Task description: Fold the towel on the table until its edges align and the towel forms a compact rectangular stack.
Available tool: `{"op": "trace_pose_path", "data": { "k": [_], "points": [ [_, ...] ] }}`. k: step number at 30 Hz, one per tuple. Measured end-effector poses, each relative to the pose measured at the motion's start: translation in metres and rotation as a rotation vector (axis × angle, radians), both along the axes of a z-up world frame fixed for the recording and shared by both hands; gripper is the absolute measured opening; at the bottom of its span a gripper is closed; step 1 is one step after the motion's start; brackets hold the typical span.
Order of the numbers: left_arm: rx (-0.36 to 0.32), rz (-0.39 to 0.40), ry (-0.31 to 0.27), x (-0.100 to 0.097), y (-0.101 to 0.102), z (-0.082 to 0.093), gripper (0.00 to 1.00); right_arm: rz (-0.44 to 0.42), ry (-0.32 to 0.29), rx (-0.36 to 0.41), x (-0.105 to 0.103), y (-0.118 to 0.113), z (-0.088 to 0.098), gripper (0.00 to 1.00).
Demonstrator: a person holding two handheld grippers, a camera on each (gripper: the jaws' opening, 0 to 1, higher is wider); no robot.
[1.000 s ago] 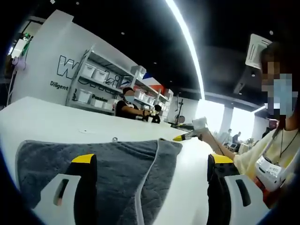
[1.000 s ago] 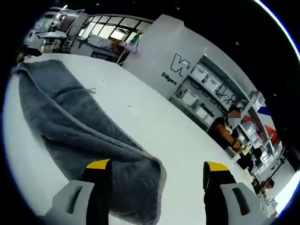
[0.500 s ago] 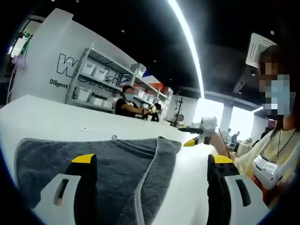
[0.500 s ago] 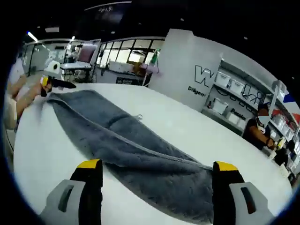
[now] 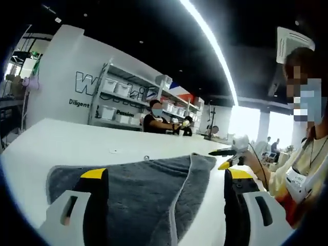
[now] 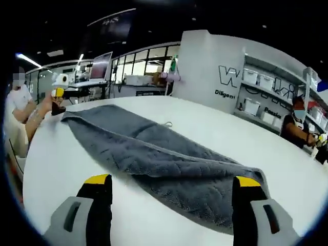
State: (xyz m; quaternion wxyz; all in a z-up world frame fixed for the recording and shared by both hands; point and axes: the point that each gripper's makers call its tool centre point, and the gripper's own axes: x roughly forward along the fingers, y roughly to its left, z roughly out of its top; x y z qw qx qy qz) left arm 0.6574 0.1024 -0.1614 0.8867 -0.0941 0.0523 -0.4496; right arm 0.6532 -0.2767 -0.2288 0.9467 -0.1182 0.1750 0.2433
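- The towel (image 6: 154, 159) lies on the white bench (image 6: 56, 169) folded lengthwise into a long strip; by my judgement, the crosswise folds into a compact stack are not yet done.
- The towel is grey terry, soft and nubby, with a paler hemmed edge running toward 12 o'clock in the left gripper view.
- Left hand-held gripper (image 5: 163, 177): jaws spread wide over one end of the towel, holding nothing.
- Right hand-held gripper (image 6: 171, 184): jaws also apart and empty, with the towel's other end between them.

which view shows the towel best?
Right gripper view: the grey towel lies lengthwise across the white table, both ends and the folded edge visible. Left gripper view shows one end, foreshortened and partly behind the jaws.
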Motion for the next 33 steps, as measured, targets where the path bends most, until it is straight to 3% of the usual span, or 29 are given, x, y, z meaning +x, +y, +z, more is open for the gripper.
{"op": "trace_pose_path", "data": {
  "k": [5,10,13,15,18,21,23,27,30,33],
  "points": [
    [0.058,0.07,0.015,-0.018,0.014,-0.004,0.86,0.015,-0.012,0.021,-0.003,0.006,0.004,0.99],
    [0.18,0.169,0.068,-0.038,0.033,-0.036,0.77,0.012,-0.008,0.019,-0.004,0.006,0.004,0.99],
    [0.19,0.207,0.122,-0.05,0.042,-0.053,0.72,0.015,-0.003,0.018,-0.004,0.006,0.003,0.99],
    [0.192,0.253,0.159,-0.058,0.049,-0.066,0.62,0.021,-0.002,0.019,-0.005,0.008,0.003,0.98],
    [0.243,0.319,0.14,-0.062,0.061,-0.073,0.45,0.031,-0.002,0.02,-0.007,0.011,0.003,0.98],
    [0.301,0.4,0.105,-0.062,0.075,-0.075,0.35,0.036,-0.007,0.019,-0.007,0.012,0.005,0.98],
    [0.326,0.441,0.098,-0.061,0.08,-0.077,0.34,0.035,-0.011,0.019,-0.007,0.011,0.006,0.98],
    [0.346,0.425,0.121,-0.065,0.073,-0.087,0.34,0.033,-0.016,0.015,-0.008,0.011,0.007,0.98],
    [0.436,0.462,0.125,-0.065,0.078,-0.096,0.33,0.031,-0.007,0.011,-0.009,0.01,0.004,0.98],
    [0.442,0.468,0.122,-0.068,0.075,-0.094,0.33,0.032,-0.006,0.01,-0.009,0.01,0.004,0.98]
  ]
}}
